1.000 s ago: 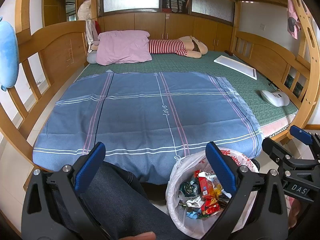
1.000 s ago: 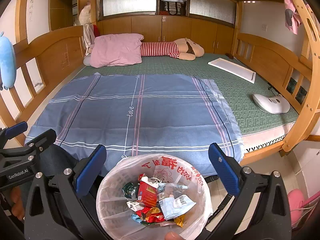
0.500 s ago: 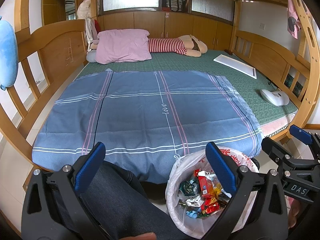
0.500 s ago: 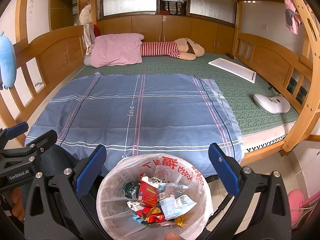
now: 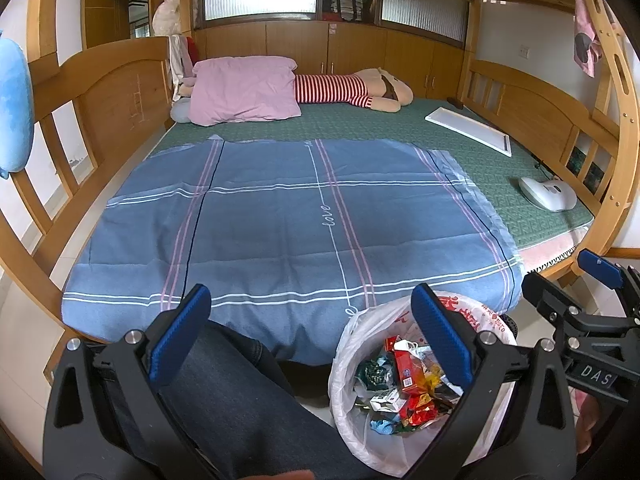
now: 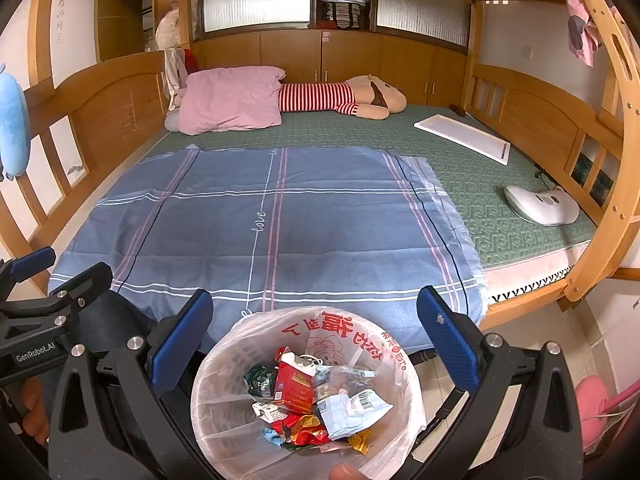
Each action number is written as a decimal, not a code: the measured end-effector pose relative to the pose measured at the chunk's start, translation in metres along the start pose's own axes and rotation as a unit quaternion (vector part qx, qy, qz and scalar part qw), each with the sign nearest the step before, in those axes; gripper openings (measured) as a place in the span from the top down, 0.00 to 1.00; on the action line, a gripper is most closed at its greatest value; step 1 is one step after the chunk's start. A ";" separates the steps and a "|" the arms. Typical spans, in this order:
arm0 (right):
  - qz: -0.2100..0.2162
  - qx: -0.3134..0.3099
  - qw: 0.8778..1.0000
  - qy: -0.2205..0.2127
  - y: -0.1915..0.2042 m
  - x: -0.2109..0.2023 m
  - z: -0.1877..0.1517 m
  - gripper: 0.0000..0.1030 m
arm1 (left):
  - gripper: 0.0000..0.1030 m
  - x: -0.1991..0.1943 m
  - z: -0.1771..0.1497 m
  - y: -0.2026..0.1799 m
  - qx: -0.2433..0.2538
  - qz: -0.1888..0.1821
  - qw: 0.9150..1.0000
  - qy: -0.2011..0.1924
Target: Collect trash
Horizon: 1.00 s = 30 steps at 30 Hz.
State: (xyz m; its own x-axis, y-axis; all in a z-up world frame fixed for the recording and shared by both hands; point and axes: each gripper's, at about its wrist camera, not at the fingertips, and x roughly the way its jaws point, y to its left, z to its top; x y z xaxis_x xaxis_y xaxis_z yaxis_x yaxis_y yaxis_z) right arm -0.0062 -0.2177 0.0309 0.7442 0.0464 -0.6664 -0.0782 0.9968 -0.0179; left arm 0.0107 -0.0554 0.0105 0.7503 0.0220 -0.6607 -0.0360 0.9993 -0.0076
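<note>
Directly beneath the right gripper (image 6: 308,334), bottom centre of its frame, sits the lined trash bin (image 6: 384,364), its crumpled wrappers (image 6: 316,400) red, white and gold. Both grippers hold nothing, jaws spread wide; the left gripper (image 5: 310,330) has the bin at lower right. Beyond, the blue sheet (image 6: 260,220) shows no litter.
</note>
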 end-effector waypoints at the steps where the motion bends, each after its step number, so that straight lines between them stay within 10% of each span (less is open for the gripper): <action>1: 0.000 0.001 1.000 0.000 -0.001 0.000 0.000 0.03 | 0.03 0.000 -0.001 0.000 0.000 0.000 1.000 0.001; 26: 0.007 0.029 0.999 0.024 -0.007 0.031 -0.002 0.03 | 0.03 0.021 0.004 0.016 -0.005 -0.025 1.000 0.011; 30: 0.052 0.071 0.994 0.069 0.002 0.084 0.012 0.03 | 0.03 0.044 0.033 0.077 -0.038 0.043 0.998 -0.018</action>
State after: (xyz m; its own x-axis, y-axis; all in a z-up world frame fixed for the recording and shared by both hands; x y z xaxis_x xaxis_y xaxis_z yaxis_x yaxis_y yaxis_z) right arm 0.0646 -0.2110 -0.0159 0.6386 0.1498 -0.7549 -0.0475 0.9867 0.1556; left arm 0.0626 0.0230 0.0053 0.7654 0.1091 -0.6343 -0.1495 0.9887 -0.0103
